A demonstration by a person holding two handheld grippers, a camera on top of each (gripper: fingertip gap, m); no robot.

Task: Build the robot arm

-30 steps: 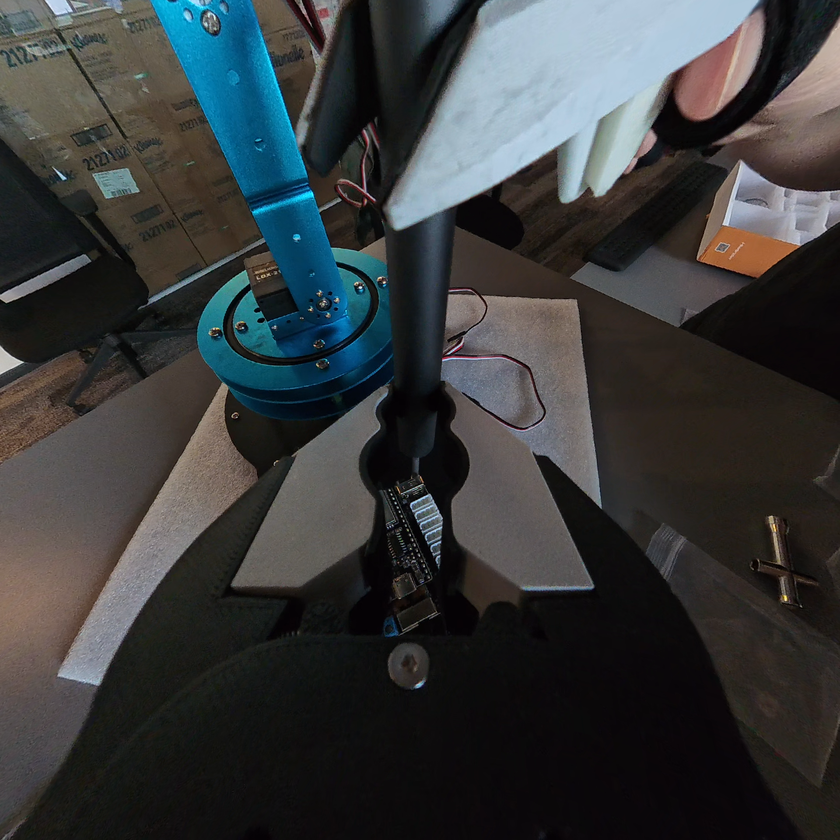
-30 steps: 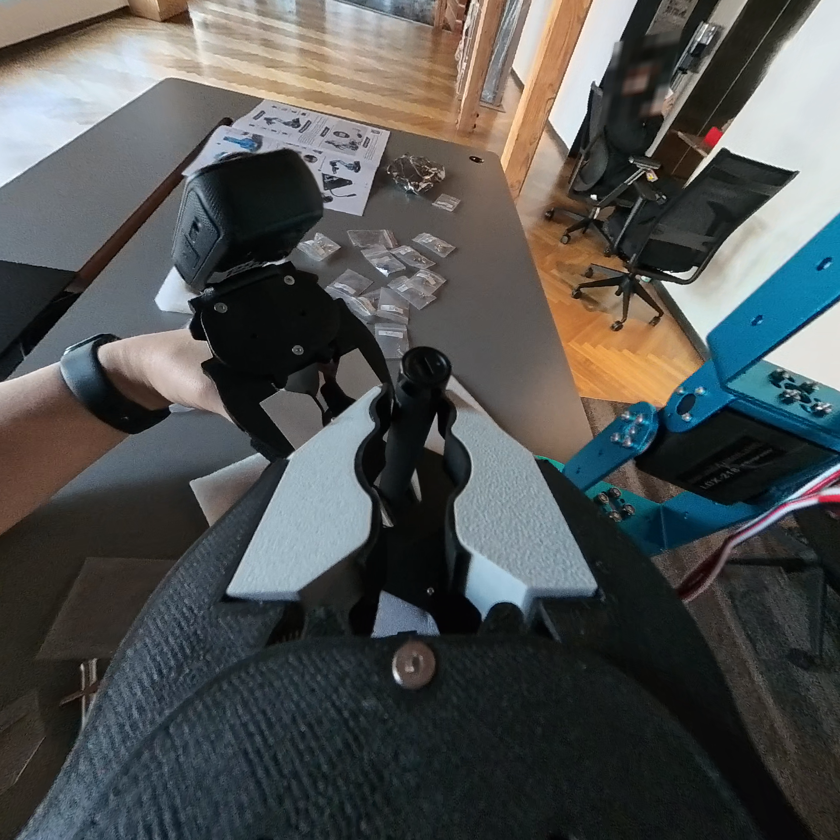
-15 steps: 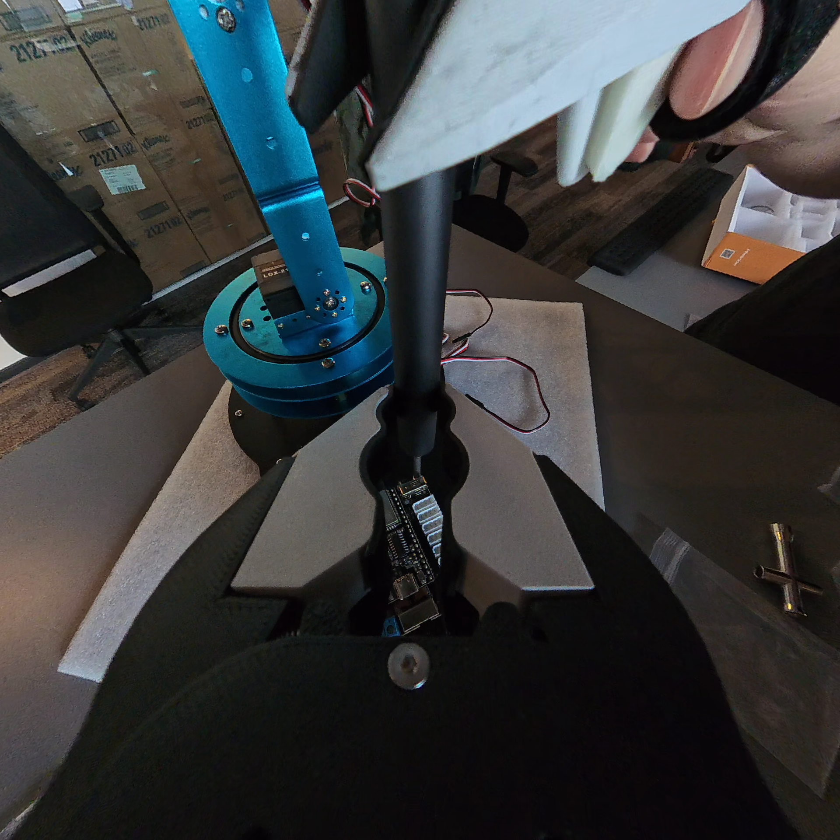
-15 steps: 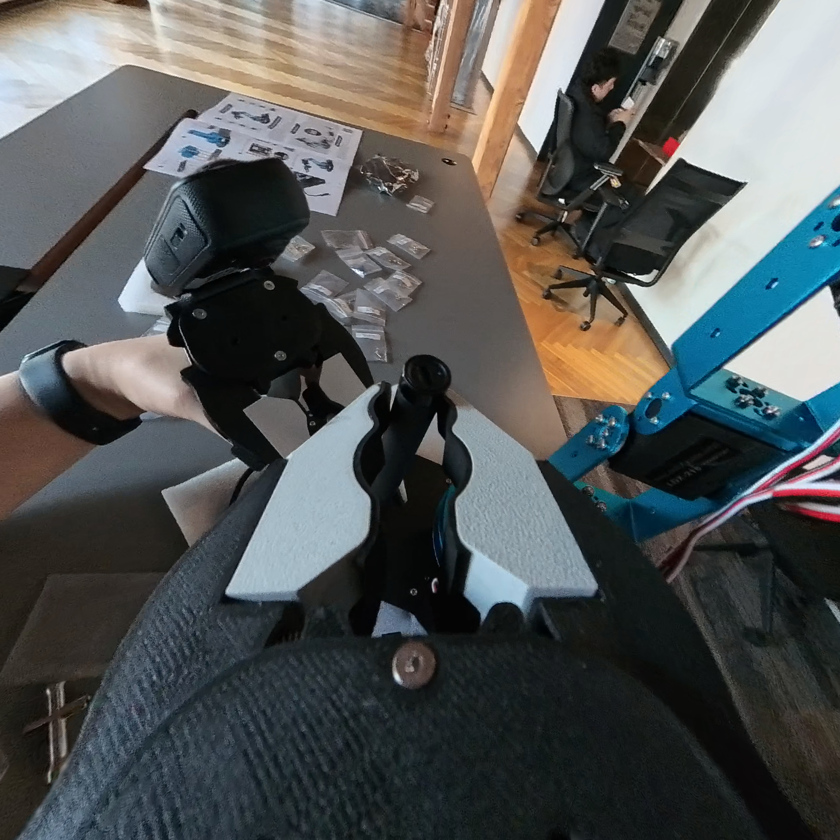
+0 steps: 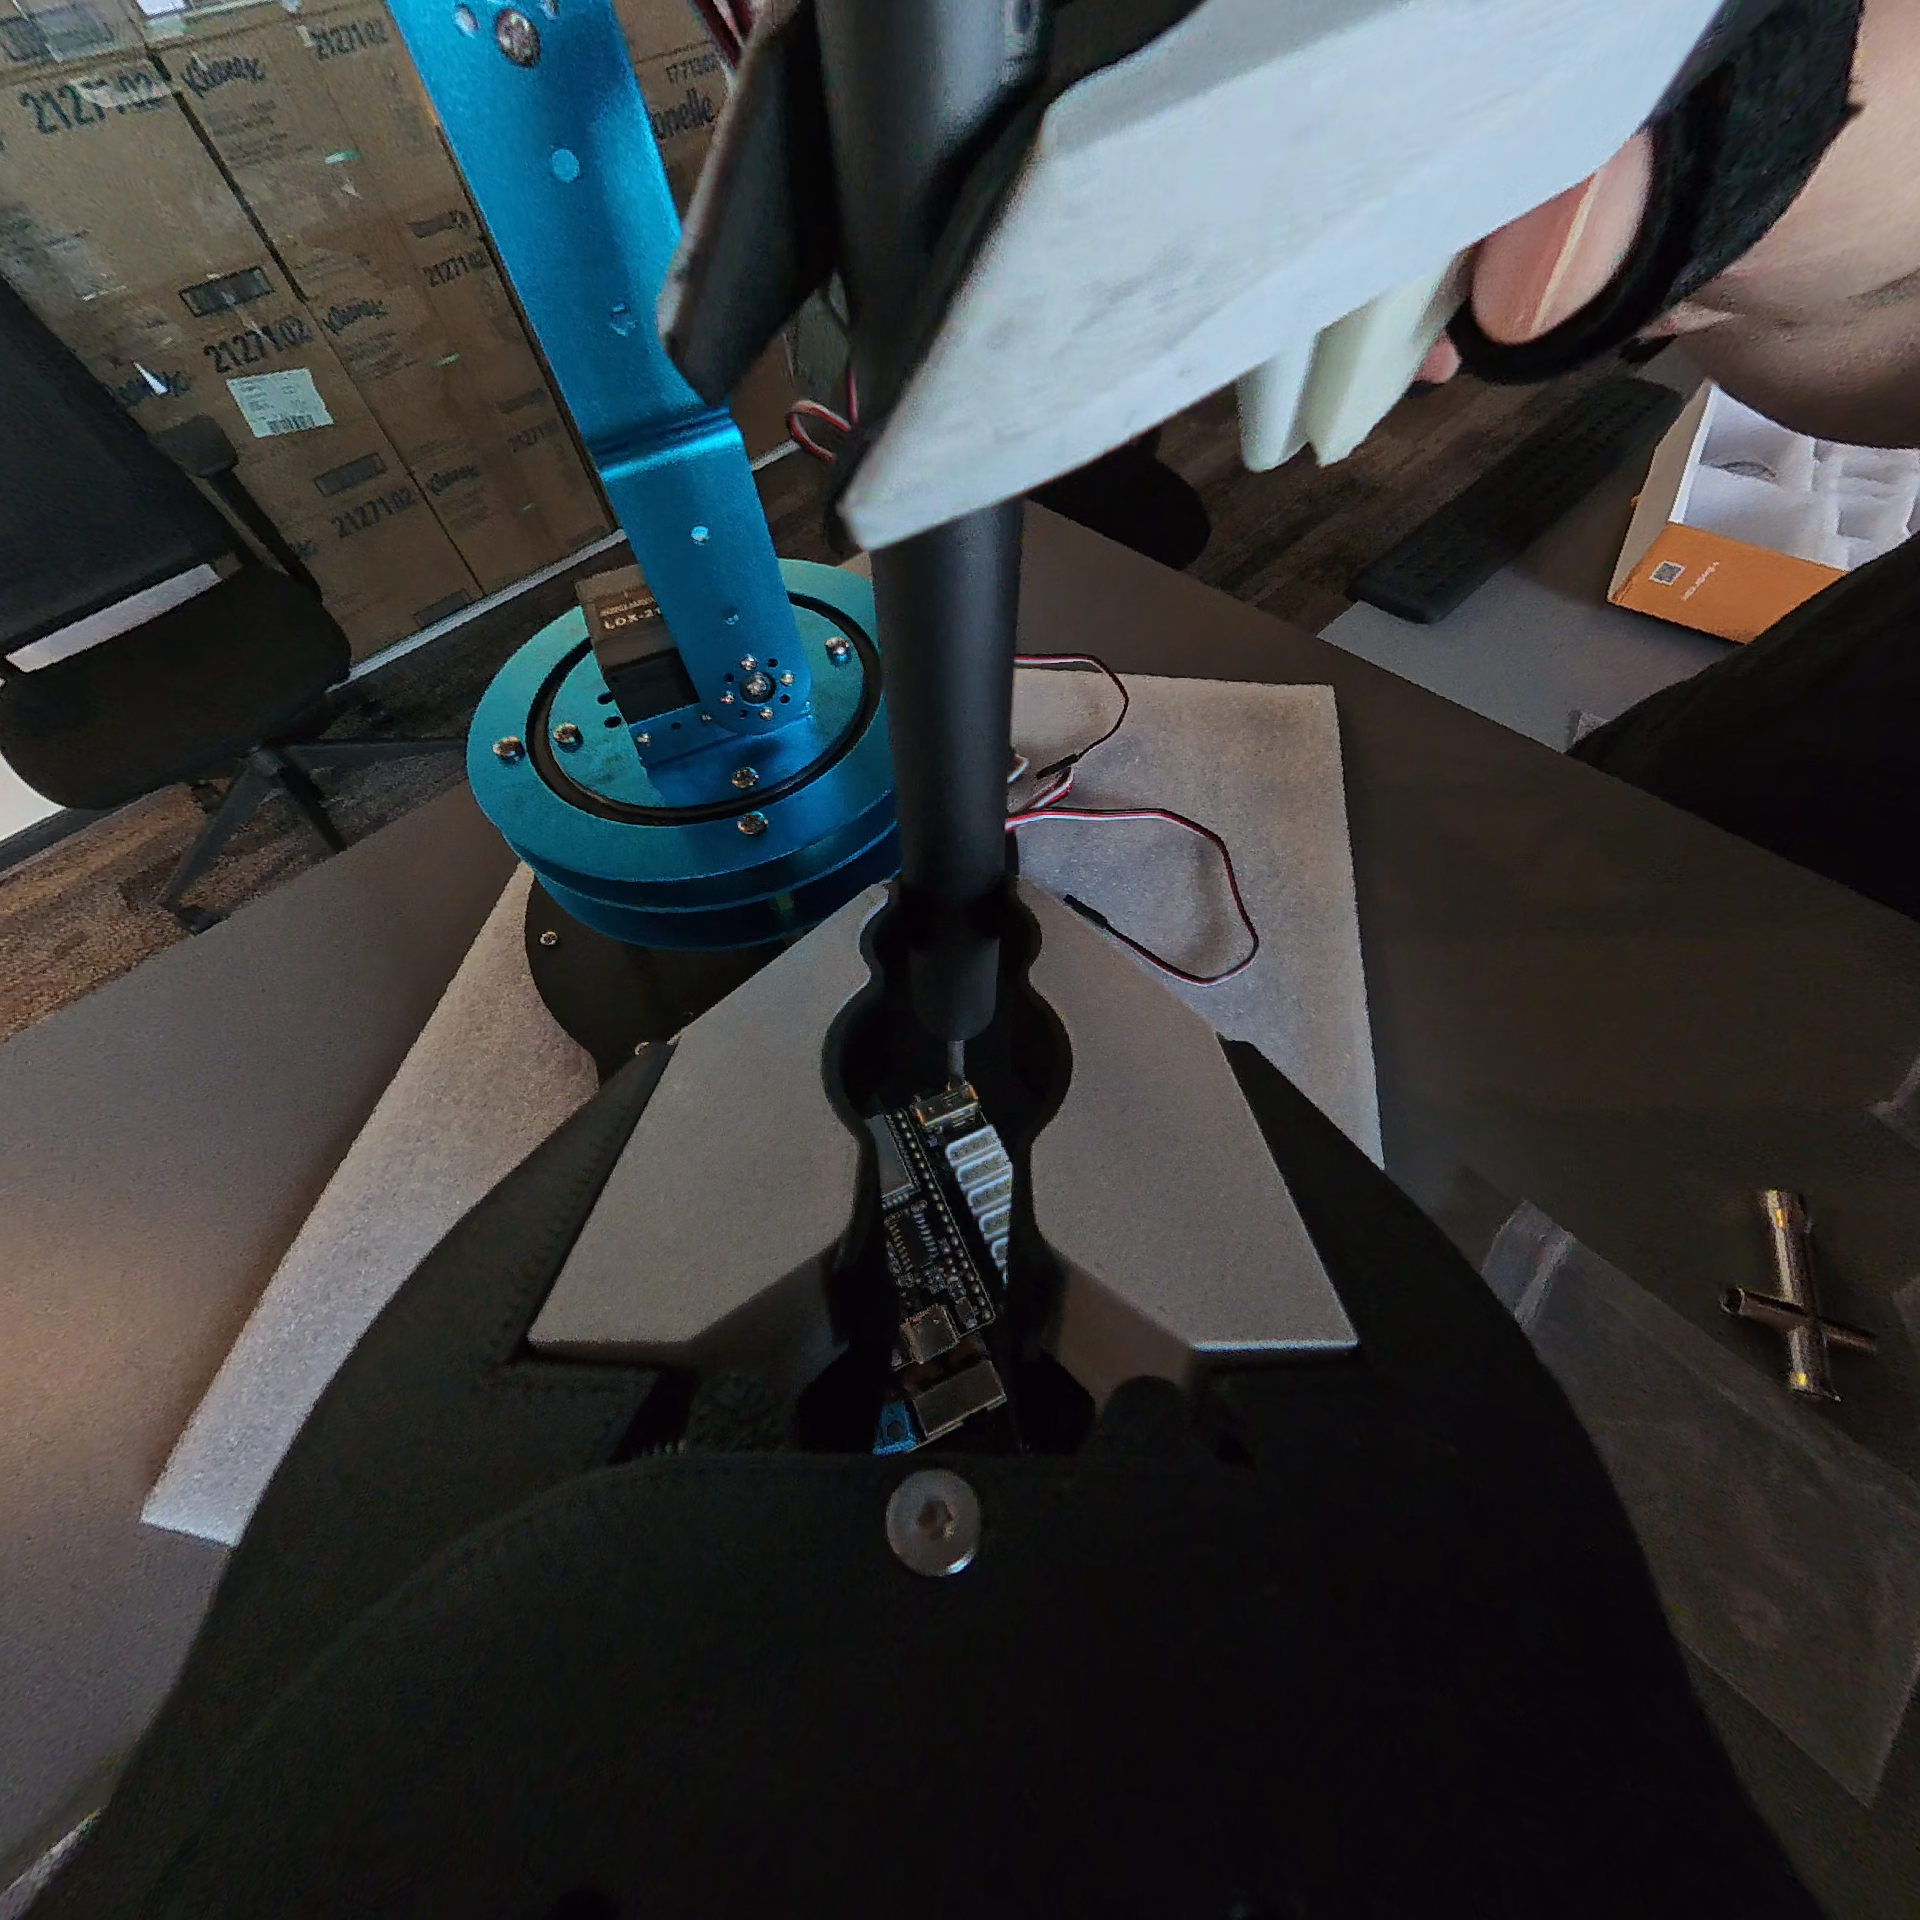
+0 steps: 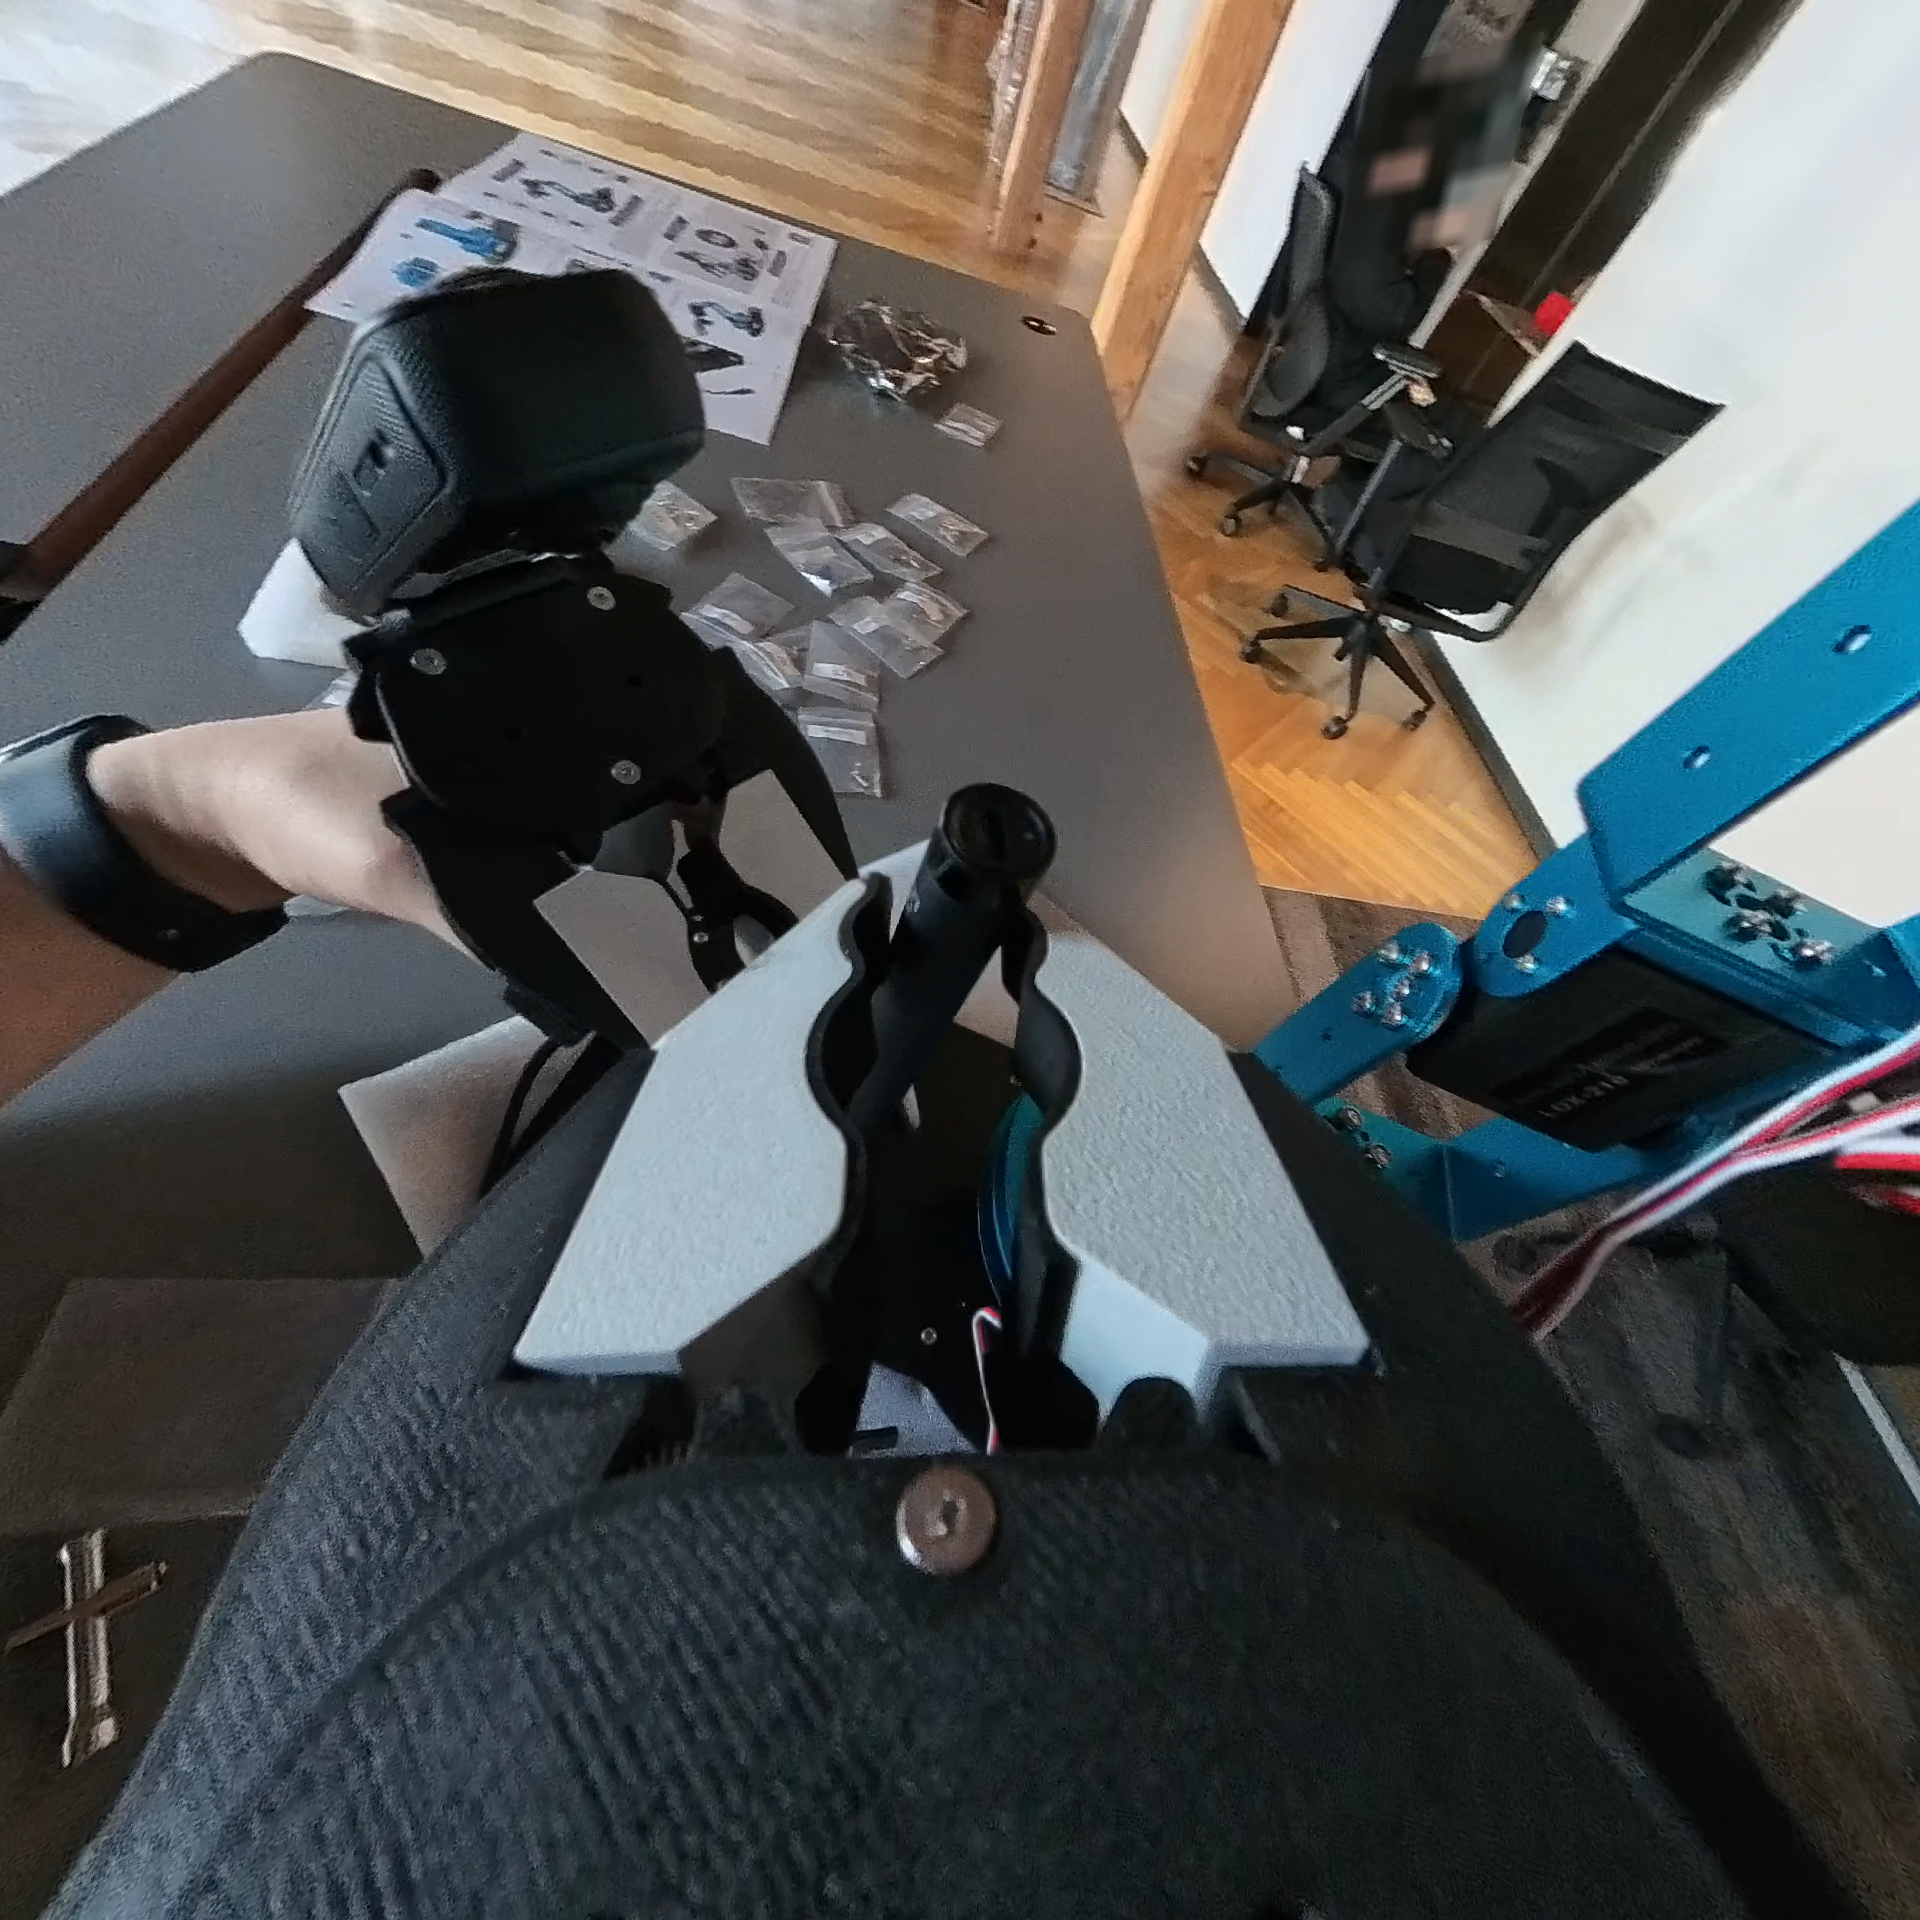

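Observation:
My left gripper (image 5: 951, 914) is shut on a small black circuit board (image 5: 940, 1226) that shows in the slot between its grey fingers, over a white foam sheet (image 5: 1226, 790). My right gripper (image 6: 951, 894) is shut on a black screwdriver (image 6: 987, 831). In the left wrist view the right gripper (image 5: 1143, 260) hangs above and the screwdriver (image 5: 951, 727) points down, its thin tip at the board's far end. The left gripper (image 6: 561, 727) also shows in the right wrist view, held by a hand. A blue turntable base (image 5: 623, 831) with a blue arm (image 5: 582, 312) stands just behind.
Red, white and black servo wires (image 5: 1174, 831) lie on the foam. A metal cross wrench (image 5: 1792, 1309) lies on the dark table (image 5: 1558, 987). Several small parts bags (image 6: 862, 582) and instruction sheets (image 6: 623, 229) lie farther off. An orange box (image 5: 1714, 582), cardboard boxes (image 5: 260, 312) and office chairs (image 6: 1455, 540) surround the table. My hands' fingertips stand some 9 cm from each other. From my left tips it is roughly 20 cm to the metal cross wrench (image 5: 1792, 1309); from my right, 25 cm. The right camera catches it too, in the right wrist view (image 6: 97, 1618).
The right gripper has tilted and shifted a little with the screwdriver, so its view has swung. The left gripper and the board have stayed almost still.

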